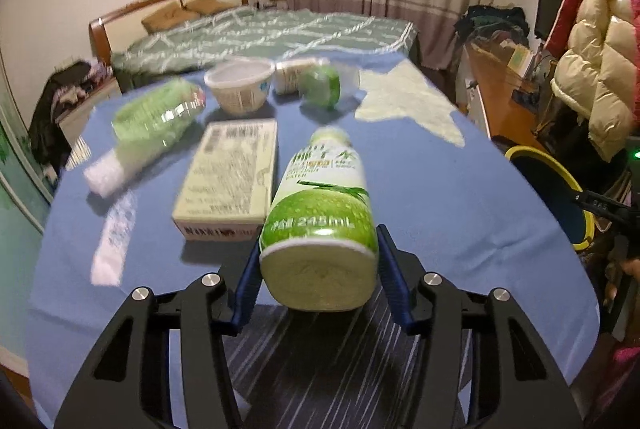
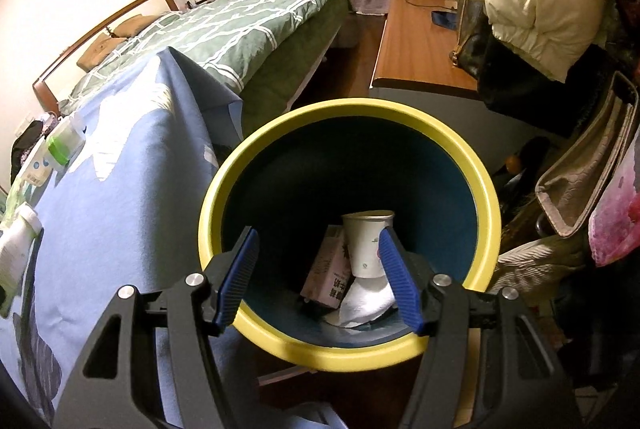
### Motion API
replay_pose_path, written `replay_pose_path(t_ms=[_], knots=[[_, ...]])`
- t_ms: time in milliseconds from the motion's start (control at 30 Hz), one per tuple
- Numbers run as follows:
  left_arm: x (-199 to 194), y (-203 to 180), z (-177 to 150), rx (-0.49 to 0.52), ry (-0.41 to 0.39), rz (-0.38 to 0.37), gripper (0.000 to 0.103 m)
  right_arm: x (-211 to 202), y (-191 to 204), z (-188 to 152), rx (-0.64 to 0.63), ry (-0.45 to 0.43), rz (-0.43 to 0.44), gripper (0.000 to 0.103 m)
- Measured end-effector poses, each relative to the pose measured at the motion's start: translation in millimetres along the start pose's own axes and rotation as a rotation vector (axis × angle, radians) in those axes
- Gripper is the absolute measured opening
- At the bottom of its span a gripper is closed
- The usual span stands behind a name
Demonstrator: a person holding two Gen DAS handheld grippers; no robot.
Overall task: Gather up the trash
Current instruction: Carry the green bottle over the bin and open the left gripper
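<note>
A green-labelled drink bottle (image 1: 320, 189) lies on its side on the blue tablecloth (image 1: 440, 197), base toward the camera. My left gripper (image 1: 319, 237) is shut on it, both blue pads pressing the sides near the base. In the right wrist view my right gripper (image 2: 318, 232) stands open over the yellow-rimmed bin (image 2: 360, 107), with nothing between its fingers. Down inside the bin lie a paper cup (image 2: 366, 245), a pink carton (image 2: 326, 269) and white tissue (image 2: 368, 299).
More trash lies on the table: a clear green bottle (image 1: 156, 117), a flat box (image 1: 230, 173), a plastic tub (image 1: 240, 85), a small green bottle (image 1: 320, 85), a white wrapper (image 1: 114, 237). The bin (image 1: 520, 151) stands off the table's right edge. A bed lies behind.
</note>
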State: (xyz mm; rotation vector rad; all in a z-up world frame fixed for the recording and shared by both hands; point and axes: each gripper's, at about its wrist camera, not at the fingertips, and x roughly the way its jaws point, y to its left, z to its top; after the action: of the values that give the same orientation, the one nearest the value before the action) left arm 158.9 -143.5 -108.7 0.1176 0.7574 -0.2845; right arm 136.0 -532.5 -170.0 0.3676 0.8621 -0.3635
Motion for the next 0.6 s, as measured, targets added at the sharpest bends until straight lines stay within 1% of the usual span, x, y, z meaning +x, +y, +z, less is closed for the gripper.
replay_pose_path(t_ms=[200, 300, 467, 600], knots=[[-40.3, -1.4, 19.4, 0.04, -0.107, 0.032, 0.052, -6.7, 3.4, -1.0, -0.001, -0.015, 0.008, 0.06], [-58.0, -5.3, 29.5, 0.062, -0.149, 0.035, 0.052, -10.6, 4.2, -1.6, -0.002, -0.021, 0.014, 0.06], [-65.2, -14.3, 38.9, 0.09, -0.16, 0.031, 0.052, -14.0, 4.1, -1.1, -0.001, -0.026, 0.025, 0.06], [-58.2, -18.1, 40.3, 0.096, -0.137, 0.022, 0.052, -16.3, 2.6, -1.4, 0.002, -0.028, 0.03, 0.06]])
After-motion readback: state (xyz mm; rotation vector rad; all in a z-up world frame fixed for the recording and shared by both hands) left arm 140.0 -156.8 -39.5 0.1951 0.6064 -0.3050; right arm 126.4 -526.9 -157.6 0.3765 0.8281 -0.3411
